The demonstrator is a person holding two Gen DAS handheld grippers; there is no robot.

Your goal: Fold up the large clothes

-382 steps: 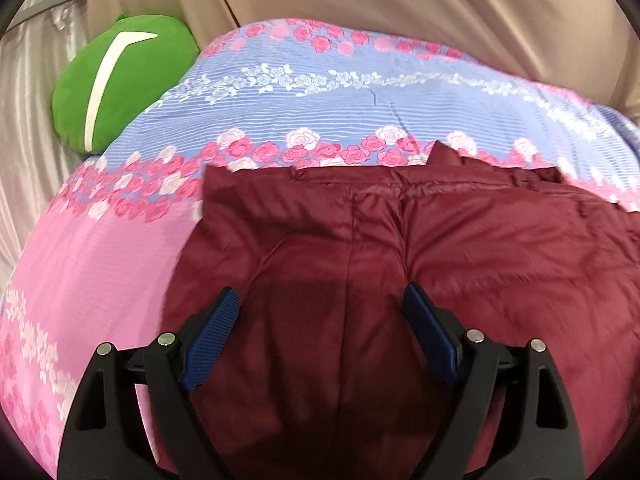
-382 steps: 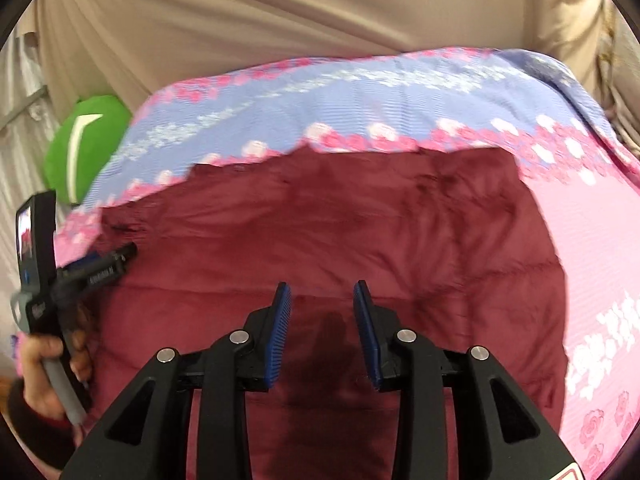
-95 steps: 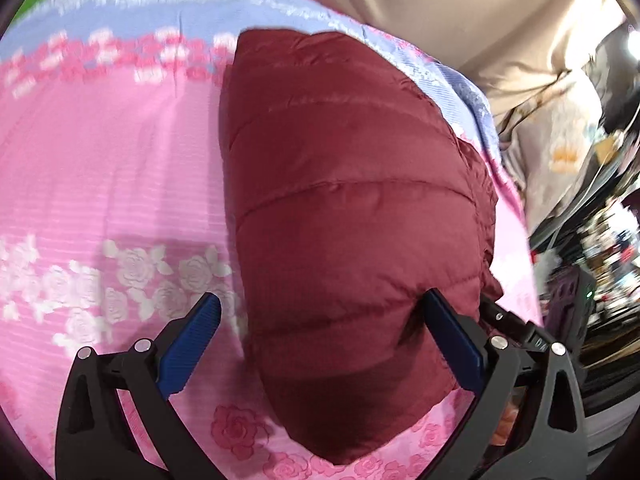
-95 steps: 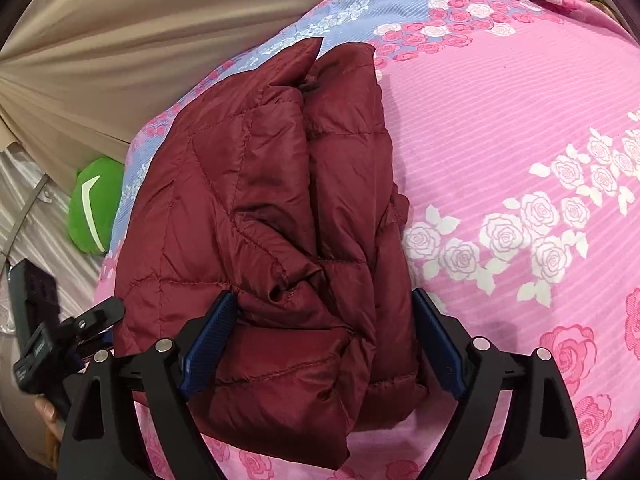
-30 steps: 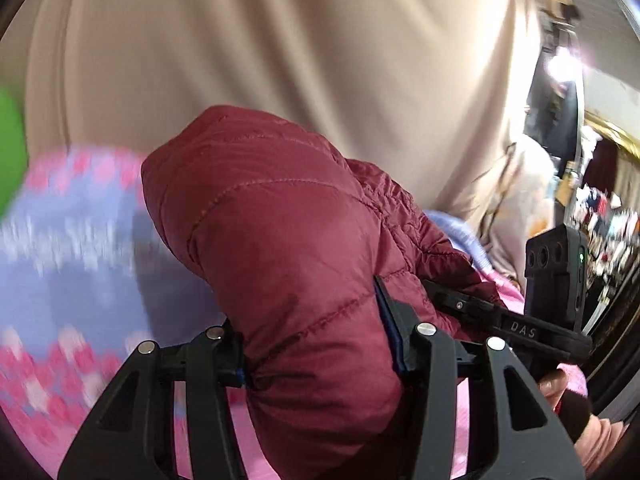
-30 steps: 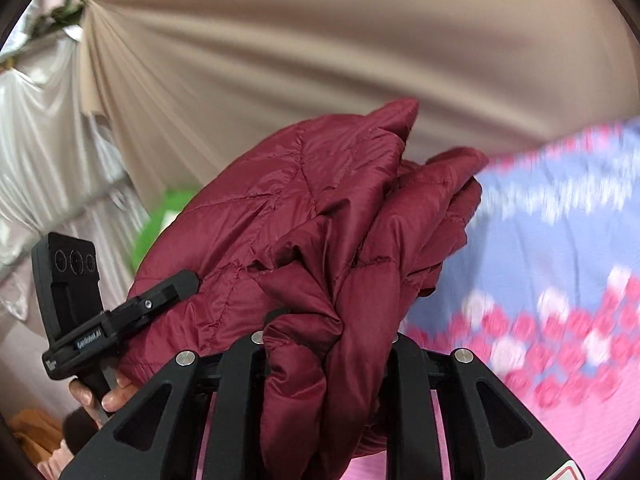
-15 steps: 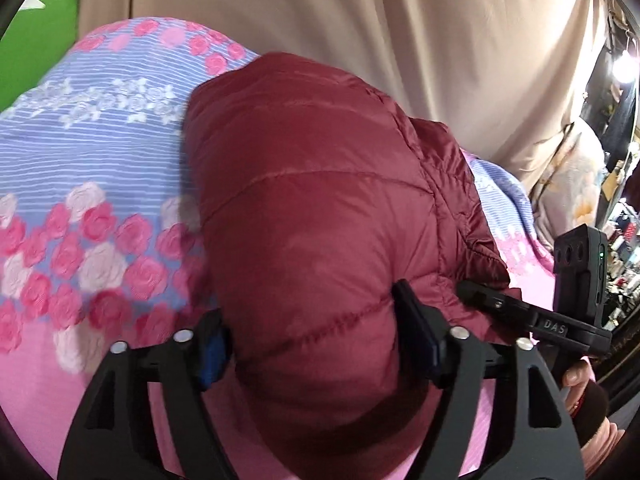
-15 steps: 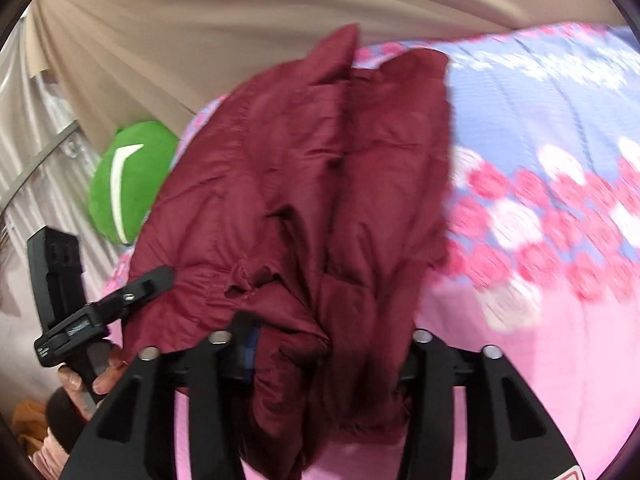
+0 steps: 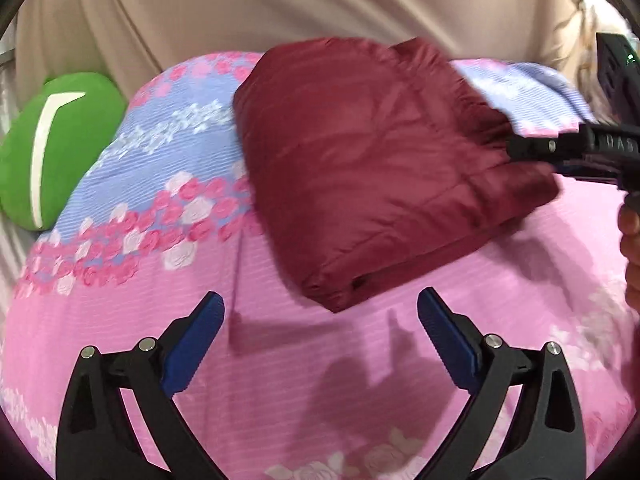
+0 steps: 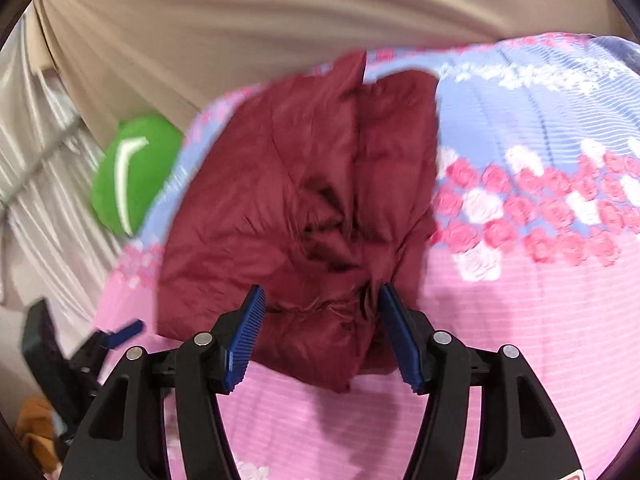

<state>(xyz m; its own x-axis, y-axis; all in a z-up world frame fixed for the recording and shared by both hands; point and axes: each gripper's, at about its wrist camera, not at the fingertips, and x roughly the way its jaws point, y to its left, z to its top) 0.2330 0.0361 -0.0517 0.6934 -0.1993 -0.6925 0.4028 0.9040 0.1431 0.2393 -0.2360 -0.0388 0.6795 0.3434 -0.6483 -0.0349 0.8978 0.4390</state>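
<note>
- Seen from the left wrist, the left gripper [image 9: 320,334] has its jaws spread wide and opening, nothing between the blue pads [image 9: 196,340]; only pink bedspread [image 9: 280,380] lies between and ahead of them
- Just beyond the fingertips, slightly to the right, sits the folded maroon jacket [image 9: 372,168], its nearest corner short of the pads and not touching them; its smooth quilted top faces this view
- At the jacket's far right edge, the right gripper [image 9: 560,156] shows side-on with its fingers at the cloth; part of a hand [image 9: 630,240] is at the frame's right border; whether the pads press cannot be told from here
- Far left of the tool, a green cushion [image 9: 52,148] leans by a beige curtain [image 9: 280,12]

- Now from the right wrist, the right gripper [image 10: 322,336] stands about half spread, the jacket's [image 10: 304,200] rumpled end lying between the blue pads [image 10: 246,336]; a gap shows at the left pad, and the right pad looks at or just beside the cloth, so it seems to lie loose there
- Only this view shows the jacket's creased, bunched folds and its two stacked halves stretching away from the tool
- Low to the tool's left, blurred, is the left gripper [image 10: 116,334], apart from the jacket; the cushion [image 10: 132,172] sits beyond it
</note>
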